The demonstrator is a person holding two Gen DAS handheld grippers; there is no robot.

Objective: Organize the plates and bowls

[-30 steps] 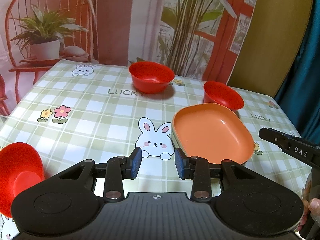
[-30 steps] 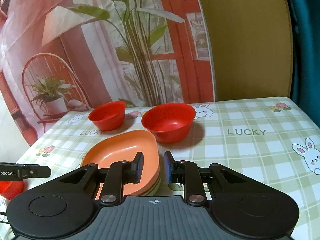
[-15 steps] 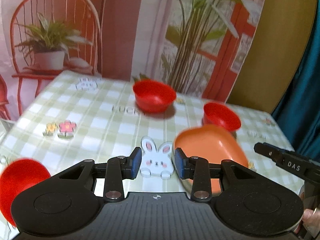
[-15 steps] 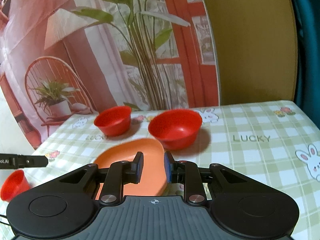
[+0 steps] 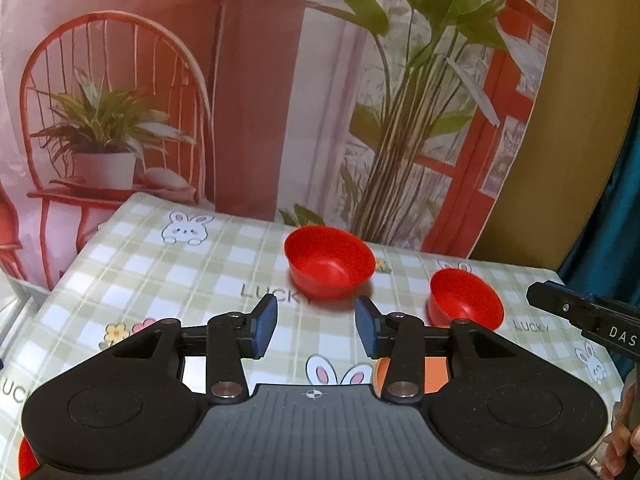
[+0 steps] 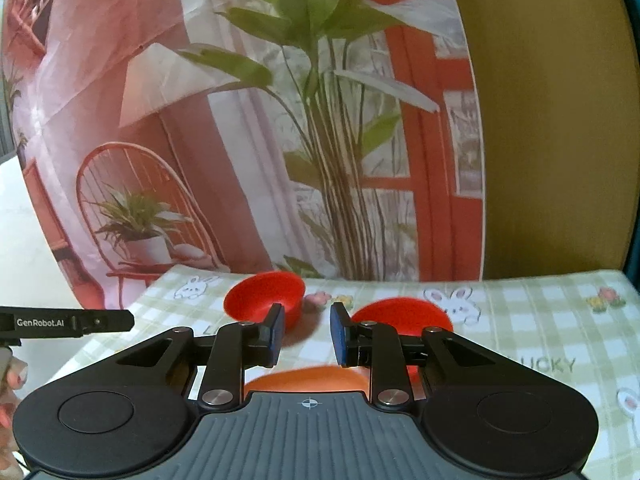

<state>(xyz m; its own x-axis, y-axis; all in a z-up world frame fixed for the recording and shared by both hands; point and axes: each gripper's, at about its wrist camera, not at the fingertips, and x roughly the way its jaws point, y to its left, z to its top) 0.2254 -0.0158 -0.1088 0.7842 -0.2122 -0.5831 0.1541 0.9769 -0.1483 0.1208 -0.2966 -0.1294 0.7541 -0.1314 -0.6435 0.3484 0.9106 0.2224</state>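
- Where the left wrist view begins, the left gripper [image 5: 316, 326] is seen with its blue pads apart and its jaws opening; nothing is held between them, only tablecloth [image 5: 160, 280] being visible in the gap.
- Just behind the left gripper's right finger, a sliver of the orange plate [image 5: 434, 372] is glimpsed, mostly hidden by the gripper body.
- At the bottom left corner of that view, a red bowl edge [image 5: 26, 462] is partly shown.
- Farther out, a small bowl [image 5: 466, 300] is set on the right, and a larger bowl [image 5: 330, 266] is set beyond it near the centre; the two are apart, both upright on the checked cloth.
- At the right edge, the tip of the right gripper [image 5: 584, 316] is seen, with fingers of a hand [image 5: 624, 432] below it.
- In the right wrist view, the right gripper [image 6: 307, 334] is shown with a narrow gap between its pads, and nothing is gripped.
- Below that gap the plate [image 6: 304, 378] is seen, blurred, lying on the table.
- Beyond the pads two bowls are placed: one [image 6: 260, 300] to the left and one [image 6: 400, 316] to the right, partly covered by the fingers.
- At the back, a printed backdrop [image 6: 240, 140] with a chair and plants is hung behind the table.
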